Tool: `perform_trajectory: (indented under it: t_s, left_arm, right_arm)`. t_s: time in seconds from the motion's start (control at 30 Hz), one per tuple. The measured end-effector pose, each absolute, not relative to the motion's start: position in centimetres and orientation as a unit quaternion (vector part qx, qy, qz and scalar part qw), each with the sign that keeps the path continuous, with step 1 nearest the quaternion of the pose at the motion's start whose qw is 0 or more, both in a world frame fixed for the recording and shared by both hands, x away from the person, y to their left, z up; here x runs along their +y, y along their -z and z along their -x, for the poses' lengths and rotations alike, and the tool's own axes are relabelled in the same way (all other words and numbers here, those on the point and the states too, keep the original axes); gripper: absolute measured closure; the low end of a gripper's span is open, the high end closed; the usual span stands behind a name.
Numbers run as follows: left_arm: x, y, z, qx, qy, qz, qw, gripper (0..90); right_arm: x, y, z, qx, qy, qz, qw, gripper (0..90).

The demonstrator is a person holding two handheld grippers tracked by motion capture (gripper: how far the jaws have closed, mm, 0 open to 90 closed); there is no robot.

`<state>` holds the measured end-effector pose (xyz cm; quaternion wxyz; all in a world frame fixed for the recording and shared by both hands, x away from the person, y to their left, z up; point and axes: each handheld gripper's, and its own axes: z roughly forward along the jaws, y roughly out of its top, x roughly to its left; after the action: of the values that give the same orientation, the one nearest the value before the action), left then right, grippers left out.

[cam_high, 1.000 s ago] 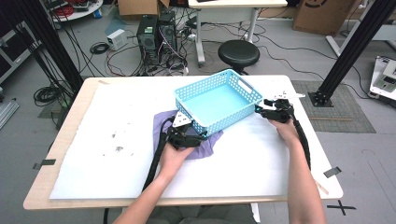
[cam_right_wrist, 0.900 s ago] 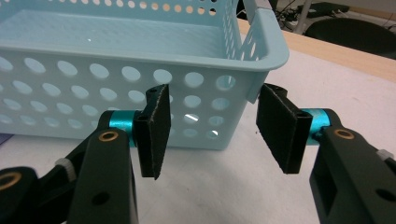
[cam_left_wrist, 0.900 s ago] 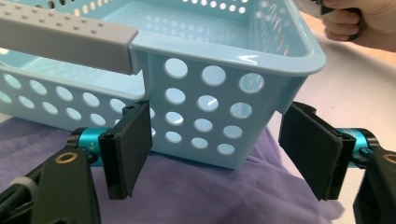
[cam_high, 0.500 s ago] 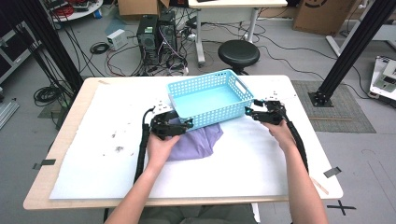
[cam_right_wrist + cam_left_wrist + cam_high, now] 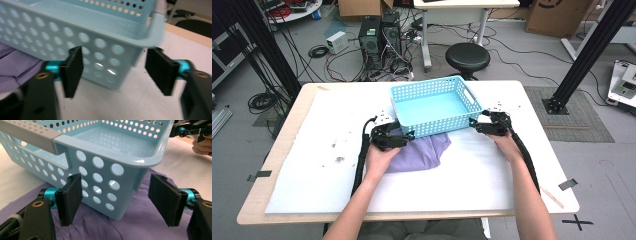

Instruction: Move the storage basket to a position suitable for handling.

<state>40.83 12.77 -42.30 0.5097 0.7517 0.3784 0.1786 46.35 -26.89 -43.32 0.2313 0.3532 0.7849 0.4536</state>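
A light blue perforated basket (image 5: 434, 107) stands at the middle back of the table, its front edge resting on a crumpled purple cloth (image 5: 422, 152). My left gripper (image 5: 404, 135) is at the basket's front left corner. In the left gripper view the gripper (image 5: 115, 192) is open, its jaws straddling that basket (image 5: 100, 167) corner above the cloth (image 5: 140, 220). My right gripper (image 5: 473, 125) is at the front right corner. In the right gripper view the gripper (image 5: 113, 62) is also open, with the basket's (image 5: 82, 37) corner between its jaws.
A white sheet (image 5: 312, 185) covers the wooden table (image 5: 287, 145), with dark specks (image 5: 337, 159) at the left. Behind the table on the floor are a black stool (image 5: 467, 57), computer towers (image 5: 379, 37) and cables. A black frame post (image 5: 582, 55) stands at the right.
The basket has shifted left and turned squarer to the table, now overlapping the purple cloth. Both grippers moved left with it and stay at its front corners.
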Motion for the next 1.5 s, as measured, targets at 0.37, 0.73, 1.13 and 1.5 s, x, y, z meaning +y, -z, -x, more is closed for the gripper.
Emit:
perform_trajectory:
  t_s: [0.37,0.73,1.13,1.5]
  left_arm:
    - [16.0,41.4,-42.2,0.411,-0.166,-0.722,0.531,31.3]
    - [18.1,40.8,-43.7,0.415,-0.165,-0.709,0.545,34.6]
    - [19.1,40.6,-41.1,0.407,-0.228,-0.708,0.53,28.4]
    - [21.0,42.9,-35.1,0.419,-0.207,-0.715,0.521,28.0]
  right_arm:
    - [-25.3,41.2,-44.3,0.743,-0.503,-0.379,0.225,53.6]
    - [-22.7,41.3,-42.8,0.746,-0.495,-0.386,0.223,45.0]
    - [-23.4,41.0,-40.7,0.722,-0.49,-0.43,0.232,20.1]
    - [-20.4,41.8,-35.3,0.748,-0.48,-0.397,0.229,35.5]
